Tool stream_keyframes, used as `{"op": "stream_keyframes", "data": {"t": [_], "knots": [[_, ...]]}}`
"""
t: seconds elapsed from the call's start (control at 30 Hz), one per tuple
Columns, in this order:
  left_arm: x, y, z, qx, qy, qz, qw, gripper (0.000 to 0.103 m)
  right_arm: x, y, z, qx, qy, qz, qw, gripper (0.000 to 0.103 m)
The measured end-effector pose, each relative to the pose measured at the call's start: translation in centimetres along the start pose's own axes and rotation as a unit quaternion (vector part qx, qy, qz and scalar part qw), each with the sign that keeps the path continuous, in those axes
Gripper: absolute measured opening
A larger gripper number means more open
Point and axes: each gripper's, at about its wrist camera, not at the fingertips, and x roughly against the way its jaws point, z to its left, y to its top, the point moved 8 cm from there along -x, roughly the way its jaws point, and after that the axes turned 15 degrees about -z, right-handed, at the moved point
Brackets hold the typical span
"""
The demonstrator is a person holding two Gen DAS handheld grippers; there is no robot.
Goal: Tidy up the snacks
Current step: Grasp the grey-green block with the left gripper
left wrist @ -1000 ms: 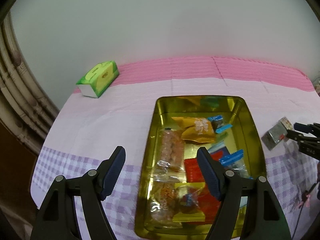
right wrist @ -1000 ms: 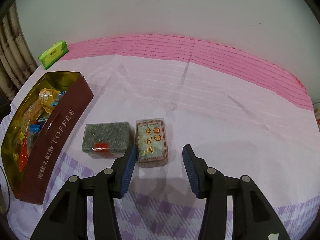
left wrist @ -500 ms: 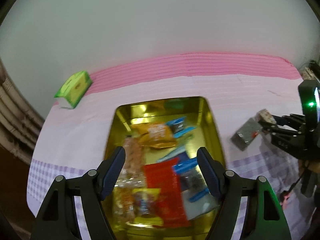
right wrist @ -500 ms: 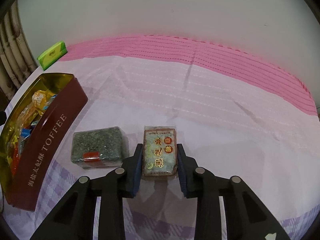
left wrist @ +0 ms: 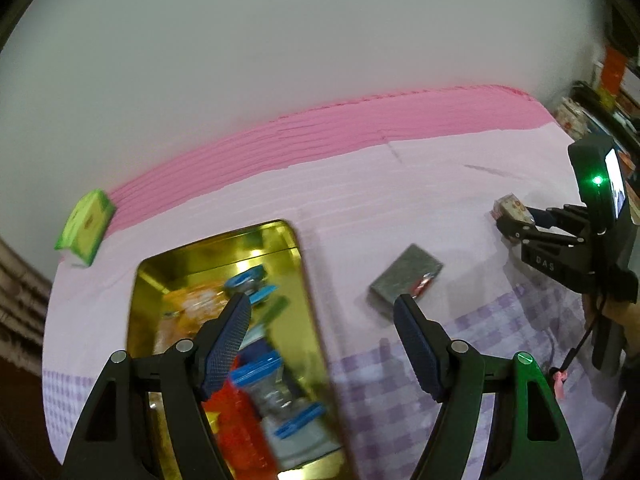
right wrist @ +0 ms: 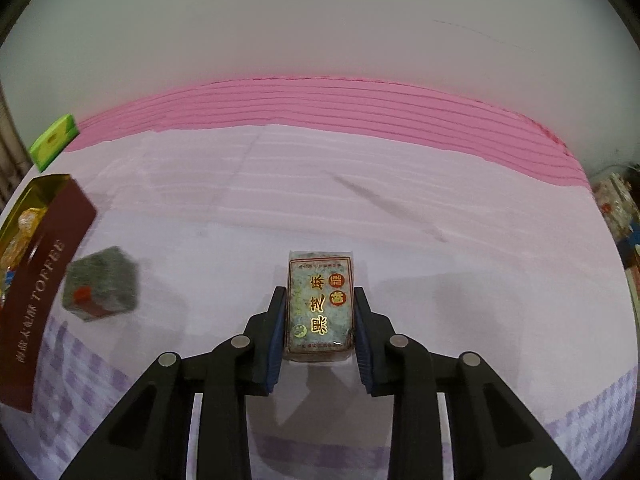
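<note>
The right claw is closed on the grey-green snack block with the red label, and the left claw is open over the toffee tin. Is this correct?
Not quite. In the right wrist view, the right claw is closed on the brown-framed snack block with gold characters. The grey-green snack block with the red label lies free on the tablecloth, beside the toffee tin. The left claw is indeed open.

1. The snacks inside the toffee tin (left wrist: 308, 300) are motion-blurred in the left wrist view; individual wrappers cannot be told apart.
2. The left gripper's (left wrist: 322, 340) near finger (left wrist: 226, 344) covers part of the tin's contents.
3. The right wrist view cuts the tin (right wrist: 40, 292) off at its left edge.
4. The grey-green packet (right wrist: 100, 284) is smeared, its label unreadable.
5. The right gripper's fingers (right wrist: 276, 332) hide the sides of the sesame snack pack (right wrist: 320, 308).
</note>
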Motion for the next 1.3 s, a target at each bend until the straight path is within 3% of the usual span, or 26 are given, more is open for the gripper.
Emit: {"op": "stream_keyframes", "data": {"t": [0.33, 0.8, 1.3], "knots": [[-2.9, 0.6, -3.0, -0.035, -0.032, 0.023, 0.9986, 0.074, 0.6, -0.3, -1.5, -0.015, -0.008, -0.007, 1.0, 0.028], [-5.9, 0.7, -4.9, -0.071, -0.049, 0.043, 0.9954, 0.074, 1.0, -1.1, -1.9, -0.018, -0.008, -0.021, 1.0, 0.029], [-8.8, -0.6, -6.2, -0.055, -0.078, 0.082, 0.9921, 0.073, 1.0, -1.0, -1.9, -0.018, -0.009, -0.02, 1.0, 0.029]]}}
